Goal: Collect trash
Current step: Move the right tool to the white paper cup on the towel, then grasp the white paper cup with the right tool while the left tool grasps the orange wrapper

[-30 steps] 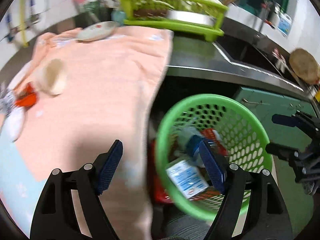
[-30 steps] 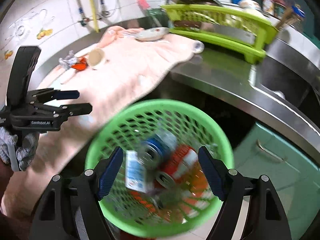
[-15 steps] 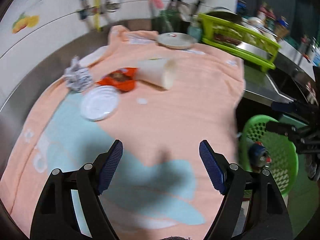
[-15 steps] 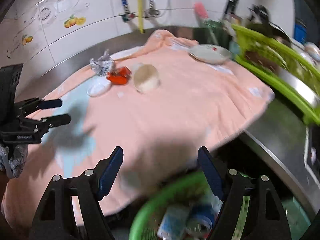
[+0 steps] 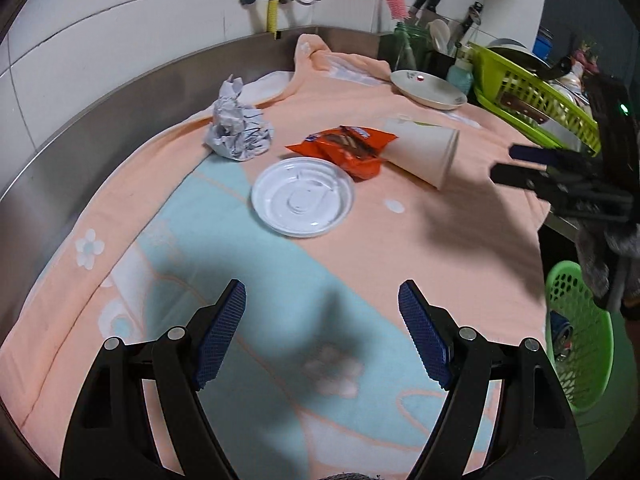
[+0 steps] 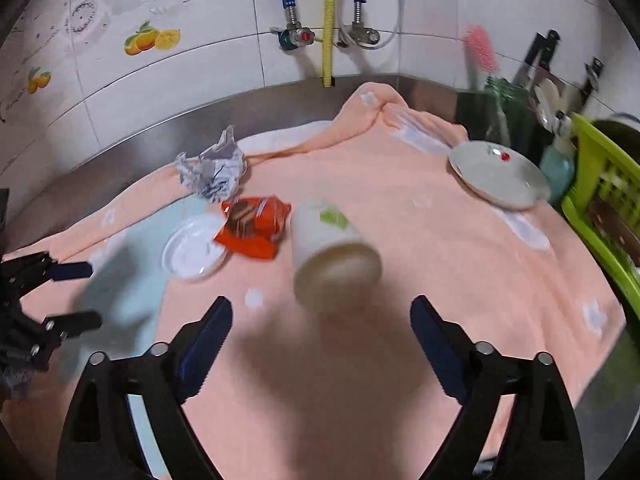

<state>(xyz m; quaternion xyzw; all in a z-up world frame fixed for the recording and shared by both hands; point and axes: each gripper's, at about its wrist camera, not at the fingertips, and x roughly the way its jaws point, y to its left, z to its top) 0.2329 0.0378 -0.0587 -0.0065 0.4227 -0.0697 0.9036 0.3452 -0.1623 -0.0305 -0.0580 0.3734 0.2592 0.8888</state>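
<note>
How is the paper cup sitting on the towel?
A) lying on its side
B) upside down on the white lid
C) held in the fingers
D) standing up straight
A: the paper cup lies tipped over on the towel, open mouth facing sideways, beside the orange wrapper, with nothing gripping it.

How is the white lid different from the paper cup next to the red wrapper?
The white lid is a flat, round disc lying on the towel; the paper cup is tall and tipped on its side. The lid is plain white; the cup is cream with a green mark. The cup looks bigger. Both touch the red wrapper, and no gripper holds either.
</note>
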